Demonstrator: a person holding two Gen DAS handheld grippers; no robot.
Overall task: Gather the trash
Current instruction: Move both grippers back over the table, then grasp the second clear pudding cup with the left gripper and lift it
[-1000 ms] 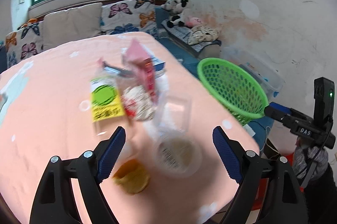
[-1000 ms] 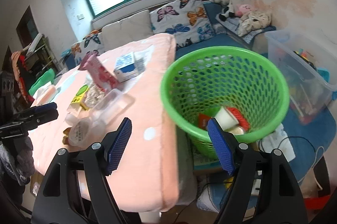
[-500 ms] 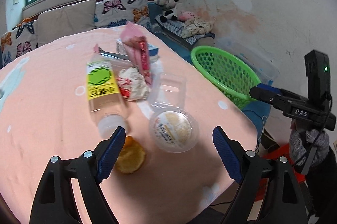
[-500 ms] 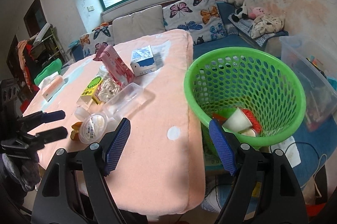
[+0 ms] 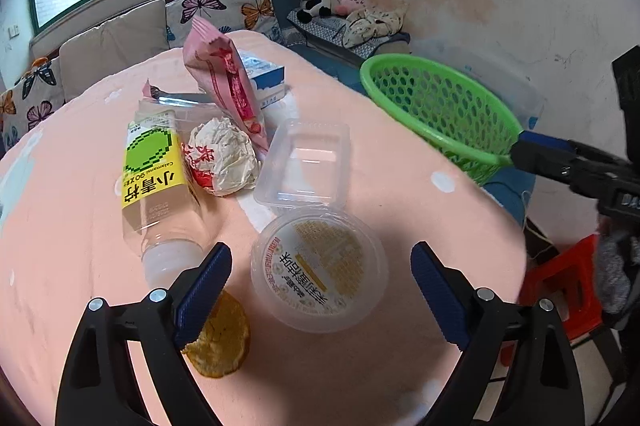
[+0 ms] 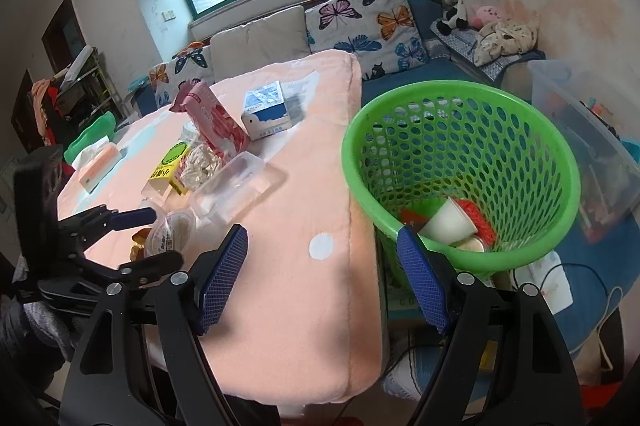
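Trash lies clustered on the peach-pink cloth-covered tabletop (image 5: 360, 153), and the left gripper (image 5: 320, 286) hangs right over it, blue-padded fingers (image 5: 204, 286) spread wide and holding nothing. Between those fingers sits a round clear plastic cup with a printed yellow-and-white foil lid (image 5: 320, 268), lid facing up, resting on the cloth. Just beside the left finger lies an orange peel piece (image 5: 220, 340), partly tucked under the pad. Beyond the cup there's an empty clear rectangular plastic tray (image 5: 306, 163), a crumpled white-and-red paper wrapper (image 5: 222, 155), and a clear plastic bottle with a yellow-and-green label (image 5: 158, 181) lying on its side, cap end toward the camera. A pink snack bag (image 5: 224, 81) leans up behind the wrapper, with a small blue-and-white carton (image 5: 266, 79) behind it. Over on the right, the right gripper (image 6: 320, 274) is open wide too, empty, poised above the tabletop's edge next to the green perforated plastic basket (image 6: 460, 161), which stands off the table's side and already has a white paper cup (image 6: 446, 224) and some red scraps in its bottom.
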